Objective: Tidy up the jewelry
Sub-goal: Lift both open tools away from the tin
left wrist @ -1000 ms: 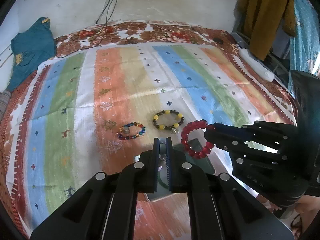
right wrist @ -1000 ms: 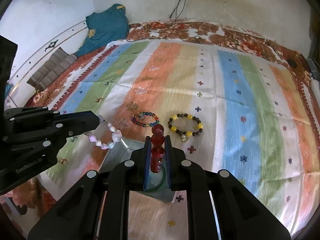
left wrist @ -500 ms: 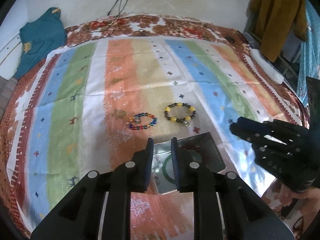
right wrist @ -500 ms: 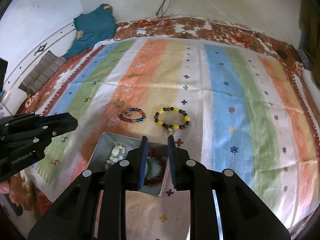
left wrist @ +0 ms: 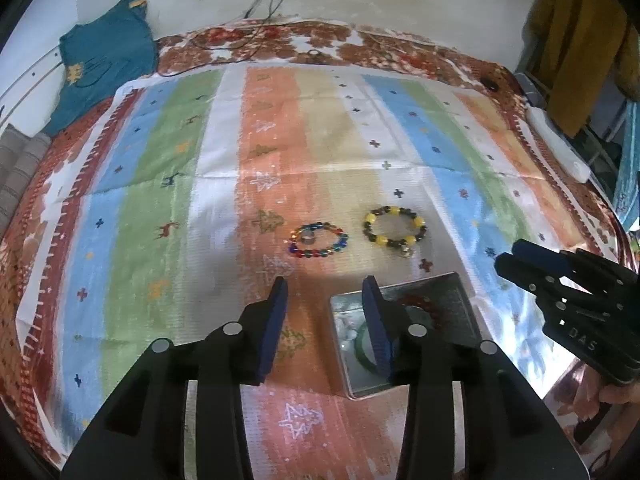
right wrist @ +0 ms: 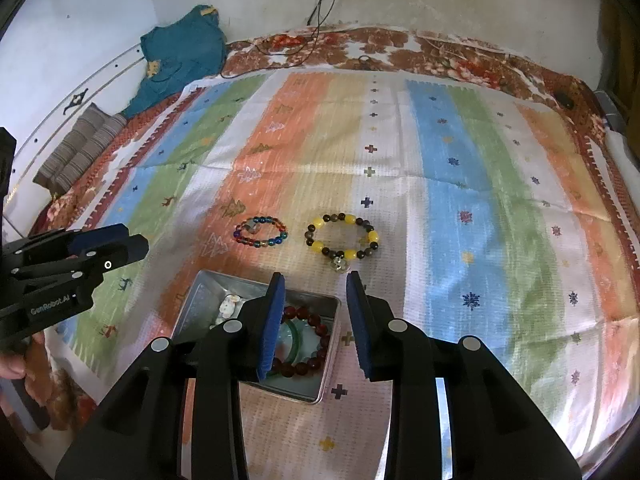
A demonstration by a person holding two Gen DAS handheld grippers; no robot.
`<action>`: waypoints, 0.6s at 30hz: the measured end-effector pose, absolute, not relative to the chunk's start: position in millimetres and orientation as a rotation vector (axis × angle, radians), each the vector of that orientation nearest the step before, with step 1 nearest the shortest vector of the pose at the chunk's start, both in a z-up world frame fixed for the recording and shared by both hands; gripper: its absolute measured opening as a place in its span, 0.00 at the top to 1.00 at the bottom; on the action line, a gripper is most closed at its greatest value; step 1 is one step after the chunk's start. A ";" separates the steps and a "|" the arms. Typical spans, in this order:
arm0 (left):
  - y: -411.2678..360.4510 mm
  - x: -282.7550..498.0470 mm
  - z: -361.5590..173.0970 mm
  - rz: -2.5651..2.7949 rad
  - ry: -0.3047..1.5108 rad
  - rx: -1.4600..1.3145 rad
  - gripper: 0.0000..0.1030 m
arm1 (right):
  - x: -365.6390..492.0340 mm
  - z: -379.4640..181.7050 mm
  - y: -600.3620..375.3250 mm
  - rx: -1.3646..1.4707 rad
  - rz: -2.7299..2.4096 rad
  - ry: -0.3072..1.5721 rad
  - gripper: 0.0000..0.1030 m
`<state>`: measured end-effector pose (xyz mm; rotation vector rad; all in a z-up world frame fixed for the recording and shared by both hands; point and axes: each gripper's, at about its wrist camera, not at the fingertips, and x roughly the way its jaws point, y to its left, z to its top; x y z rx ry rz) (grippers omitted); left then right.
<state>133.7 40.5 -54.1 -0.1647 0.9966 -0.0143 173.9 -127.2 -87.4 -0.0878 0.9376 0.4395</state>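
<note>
1. On the striped woven cloth [right wrist: 452, 168], toward its near edge: rectangular shiny metal tin [right wrist: 326, 364], lid off, holding dark red bead bracelet [right wrist: 308, 364], green glass bangle [right wrist: 294, 340] and pale bead bracelet [right wrist: 230, 306].
2. Just beyond the tin's far edge, loose on the cloth: multicoloured bead bracelet [right wrist: 261, 232] enclosing a small silver ring; just right of it, apart, yellow-and-dark bead bracelet [right wrist: 342, 236] with a small charm hanging at its near side.
3. Left black two-finger gripper with blue pads [left wrist: 326, 300]: above the tin's left edge, jaws opening, roughly a third apart, gripping nothing; right finger covering part of the tin.
4. Right black two-finger gripper with blue pads [right wrist: 316, 296]: above the tin's right wall, jaws opening, narrower gap, holding nothing; left finger hiding part of the tin's contents.
5. A hand partly visible behind each gripper at the opposite view's edge.
6. Underneath: red-brown floral bedspread [right wrist: 460, 60] showing around the cloth's far and side edges.
7. Surroundings: teal garment [right wrist: 180, 52] at the far left corner, striped folded fabric [right wrist: 76, 152] beside it, cables [right wrist: 320, 12] down the stained white wall, mustard garment [left wrist: 576, 40] hanging at the right.
</note>
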 end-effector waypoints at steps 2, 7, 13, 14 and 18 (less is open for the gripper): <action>42.3 136.1 -56.3 -0.007 1.001 -0.170 0.60 | 176.2 -88.9 -125.3 -0.090 0.441 0.944 0.68; 44.5 144.8 -65.1 0.005 1.022 -0.179 0.60 | 183.3 -89.9 -125.0 -0.086 0.434 0.944 0.58; 47.6 156.8 -71.2 0.025 1.029 -0.168 0.55 | 191.9 -94.1 -120.3 -0.085 0.426 0.952 0.52; 48.5 159.3 -72.5 0.027 1.032 -0.167 0.55 | 192.9 -94.6 -118.4 -0.093 0.427 0.950 0.51; 49.4 164.9 -77.9 0.026 1.042 -0.150 0.50 | 199.2 -98.3 -117.3 -0.105 0.424 0.957 0.47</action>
